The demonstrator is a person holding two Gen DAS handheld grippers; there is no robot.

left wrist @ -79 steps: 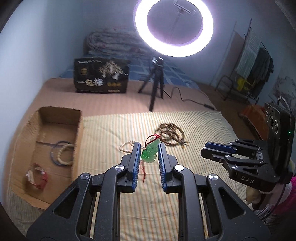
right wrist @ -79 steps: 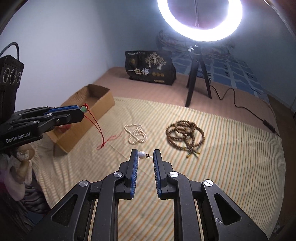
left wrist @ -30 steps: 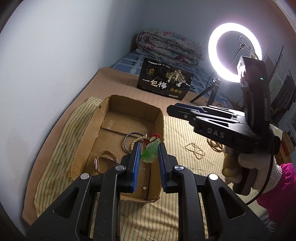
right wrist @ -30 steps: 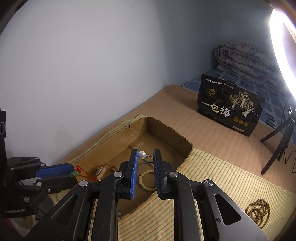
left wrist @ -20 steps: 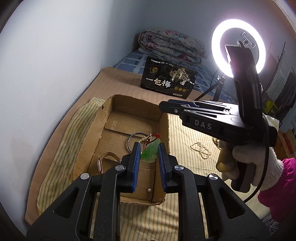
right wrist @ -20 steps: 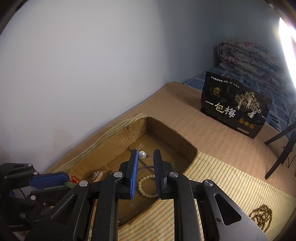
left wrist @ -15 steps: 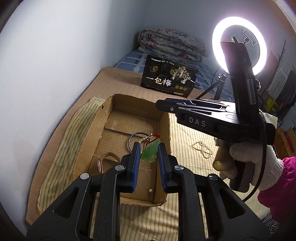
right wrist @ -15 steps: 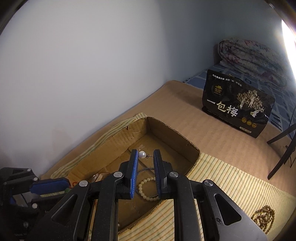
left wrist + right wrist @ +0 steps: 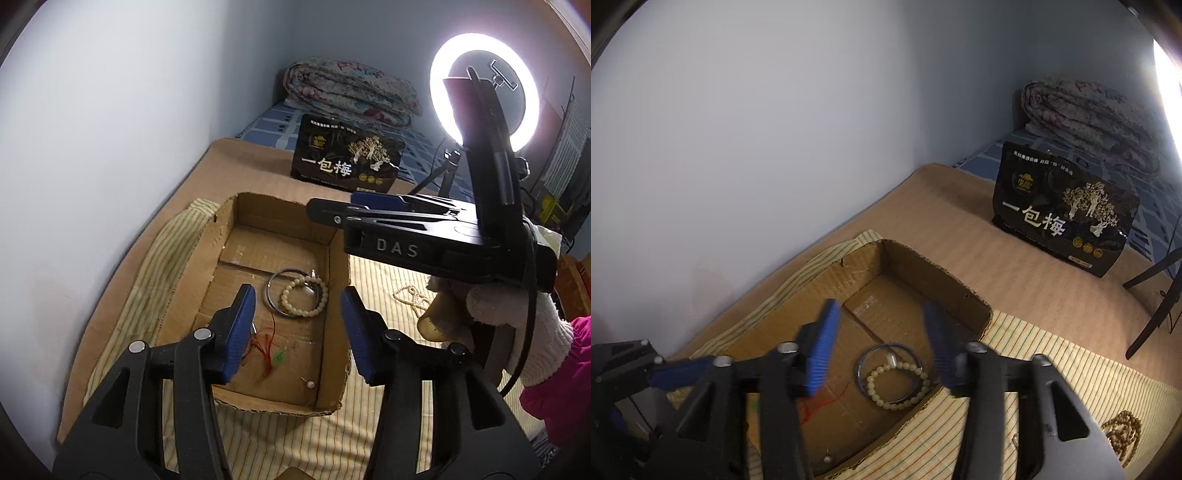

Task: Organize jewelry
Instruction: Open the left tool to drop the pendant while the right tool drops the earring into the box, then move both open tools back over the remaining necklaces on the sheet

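**Both claws opening over the box, nothing left between the pads**

The left claw (image 9: 297,330) hangs above the cardboard box (image 9: 338,306), its jaws opening and about half spread, with nothing between them. Below it and slightly toward its left finger, the green pendant (image 9: 279,357) lies on the box floor with its red cord (image 9: 263,341) tangled beside it. A small pearl piece (image 9: 310,384) sits below its right finger, near the box's near wall. Ahead of the fingertips, a cream bead bracelet (image 9: 304,297) rests inside a dark metal bangle (image 9: 291,293).

The right claw (image 9: 882,350) is also opening, blurred in its own view, and holds nothing; the bracelet and bangle lie just under its gap. Seen from the left wrist, it reaches across the box's far right corner, held by a gloved hand (image 9: 517,306).

Beyond the box's right wall, past the right claw, a white bead necklace (image 9: 412,299) lies on the striped cloth (image 9: 373,273) over the bed, and a brown bead string (image 9: 1123,430) lies to the right of the right claw, so the task looks unfinished.

Risks, as I judge them: the loose red cord could catch a fingertip if the left claw dips before pulling away, dragging the pendant back out. The two claws sit close together over one small box, so a careless withdrawal could knock them or tip the light cardboard wall. The pearl piece is tiny and could be lost under later pieces.

Readable writing: "DAS" on the right claw's body, and "一包梅" in large white characters on the black package (image 9: 347,158) far ahead. Its smaller print is too fine to read.
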